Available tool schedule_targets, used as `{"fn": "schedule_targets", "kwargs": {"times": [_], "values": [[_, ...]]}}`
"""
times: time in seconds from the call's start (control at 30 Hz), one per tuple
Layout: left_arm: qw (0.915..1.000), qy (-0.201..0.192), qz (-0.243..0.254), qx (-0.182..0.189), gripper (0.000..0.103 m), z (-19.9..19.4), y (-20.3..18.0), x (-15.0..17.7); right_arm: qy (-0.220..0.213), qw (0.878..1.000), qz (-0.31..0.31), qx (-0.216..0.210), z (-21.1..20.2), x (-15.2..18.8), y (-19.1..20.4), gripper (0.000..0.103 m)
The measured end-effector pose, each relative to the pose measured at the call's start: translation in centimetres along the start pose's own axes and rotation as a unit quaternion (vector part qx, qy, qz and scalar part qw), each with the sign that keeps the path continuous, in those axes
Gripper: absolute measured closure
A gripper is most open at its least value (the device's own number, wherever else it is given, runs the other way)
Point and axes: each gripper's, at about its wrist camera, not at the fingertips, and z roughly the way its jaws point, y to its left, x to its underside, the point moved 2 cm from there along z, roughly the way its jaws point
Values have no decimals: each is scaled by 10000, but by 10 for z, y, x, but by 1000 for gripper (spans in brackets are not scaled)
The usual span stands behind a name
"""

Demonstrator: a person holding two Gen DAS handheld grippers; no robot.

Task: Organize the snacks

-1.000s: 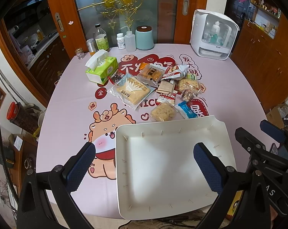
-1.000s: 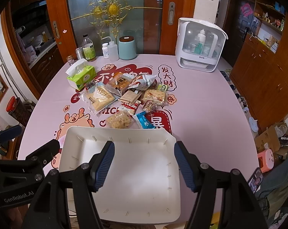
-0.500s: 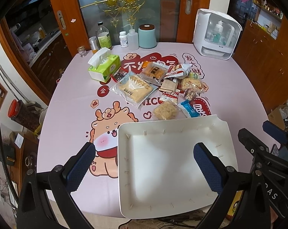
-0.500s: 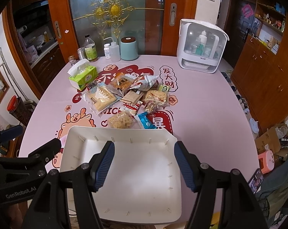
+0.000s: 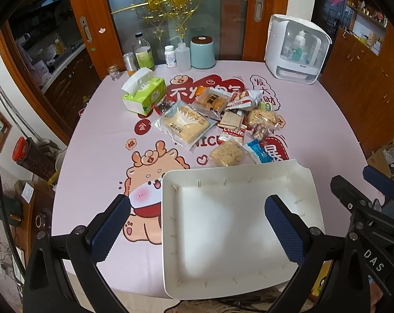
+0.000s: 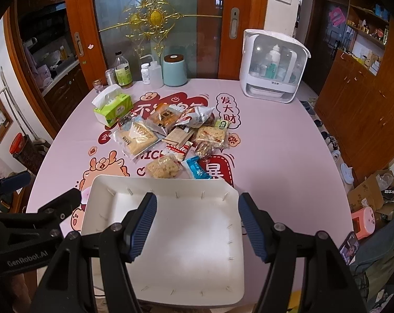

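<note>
A pile of wrapped snacks lies mid-table: a large cracker pack [image 5: 185, 125] [image 6: 137, 137], a puffed-rice pack [image 5: 226, 154] [image 6: 164, 168], a blue packet [image 5: 259, 154] [image 6: 197, 169] and several more behind. An empty white tray [image 5: 236, 168] [image 6: 157, 185] sits at the near table edge, in front of the pile. My left gripper [image 5: 197, 203] hangs open above the tray's left half, with its left finger over the tablecloth. My right gripper [image 6: 198, 198] is open over the tray's right half, with nothing between its fingers. Each view shows the other gripper at its side edge.
A green tissue box [image 5: 143, 94] stands left of the pile. Bottles and a teal canister [image 5: 202, 52] line the far edge, with a white appliance [image 5: 296, 49] at the far right. Wooden sliding doors stand behind the table. Cardboard boxes [image 6: 371, 193] sit on the floor to the right.
</note>
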Motion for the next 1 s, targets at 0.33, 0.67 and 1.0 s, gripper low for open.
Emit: {"fn": "schedule_targets", "kwargs": {"times": [0.33, 0.67, 1.0], "values": [[9995, -234, -100, -167, 1, -13, 8, -21, -198, 9997, -19, -150, -9, -20, -31, 37], [9952, -631, -231, -714, 1, -48, 37, -72, -556, 9981, -228, -141, -15, -70, -76, 38], [9965, -414, -47, -722, 1, -26, 42, -104, -289, 9979, -516, -263, 27, -97, -87, 38]]}}
